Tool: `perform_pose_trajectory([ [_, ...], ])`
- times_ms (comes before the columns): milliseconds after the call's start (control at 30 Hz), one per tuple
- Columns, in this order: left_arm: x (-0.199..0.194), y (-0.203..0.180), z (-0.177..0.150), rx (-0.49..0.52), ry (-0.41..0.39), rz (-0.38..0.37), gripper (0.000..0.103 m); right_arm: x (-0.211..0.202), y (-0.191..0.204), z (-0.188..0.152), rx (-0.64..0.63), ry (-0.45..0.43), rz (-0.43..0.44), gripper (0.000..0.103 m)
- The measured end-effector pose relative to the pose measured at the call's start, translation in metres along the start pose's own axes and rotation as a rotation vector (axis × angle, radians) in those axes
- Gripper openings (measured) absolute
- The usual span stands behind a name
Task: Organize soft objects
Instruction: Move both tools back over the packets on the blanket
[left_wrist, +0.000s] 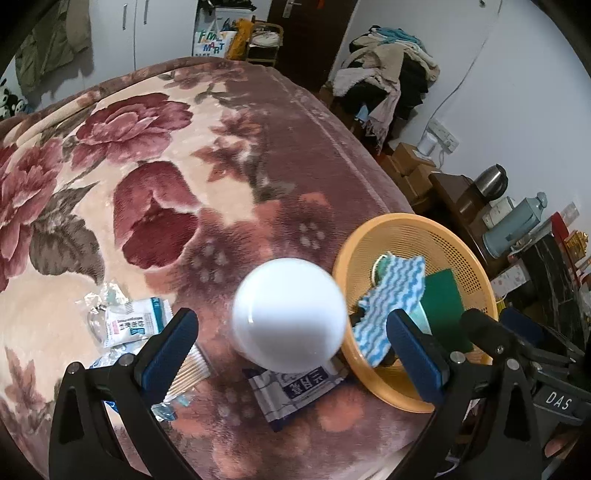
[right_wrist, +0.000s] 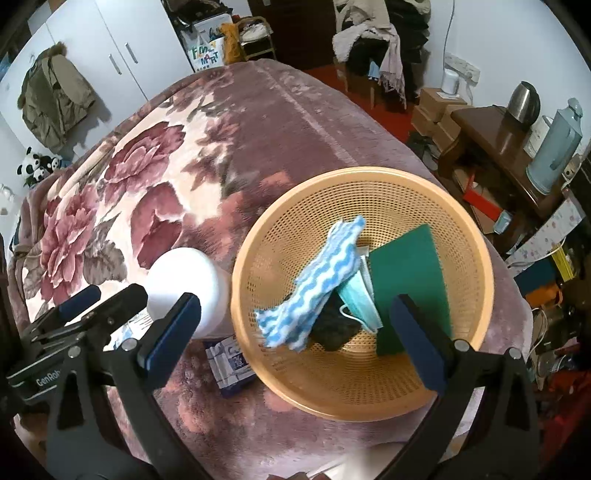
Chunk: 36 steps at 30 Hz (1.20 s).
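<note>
A bag by the far cupboards reads "FAMILY MART" (right_wrist: 205, 55); the right hand-held gripper (right_wrist: 295, 328) shows "DAS" on its body in the left view. Both it and the left hand-held gripper (left_wrist: 293, 350) stand wide open, holding nothing. The orange basket (right_wrist: 476, 236) sits near the bed's (left_wrist: 258, 122) right edge, holding a blue wavy cloth (right_wrist: 317, 284), a face mask (right_wrist: 360, 299), a green pad (right_wrist: 410, 269) and a dark item. Just left stands a white bulb (left_wrist: 290, 314) on a printed packet (left_wrist: 295, 391); wrapped packets (left_wrist: 127, 323) and cotton swabs (left_wrist: 190, 369) lie farther left, with bare blanket beyond
</note>
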<state>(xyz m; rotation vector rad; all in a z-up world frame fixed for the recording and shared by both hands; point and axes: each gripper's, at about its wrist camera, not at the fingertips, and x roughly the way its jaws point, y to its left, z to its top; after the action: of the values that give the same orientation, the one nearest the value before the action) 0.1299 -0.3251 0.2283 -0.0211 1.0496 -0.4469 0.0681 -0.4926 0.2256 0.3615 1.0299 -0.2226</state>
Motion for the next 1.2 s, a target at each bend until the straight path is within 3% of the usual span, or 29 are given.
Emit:
perform_pose_trajectory([
  [1200,-0.013,0.125,-0.007,-0.156,-0.011,0.064,0.102,0.029,0.103,-0.004,-0.162,0.044,0.013,0.103],
])
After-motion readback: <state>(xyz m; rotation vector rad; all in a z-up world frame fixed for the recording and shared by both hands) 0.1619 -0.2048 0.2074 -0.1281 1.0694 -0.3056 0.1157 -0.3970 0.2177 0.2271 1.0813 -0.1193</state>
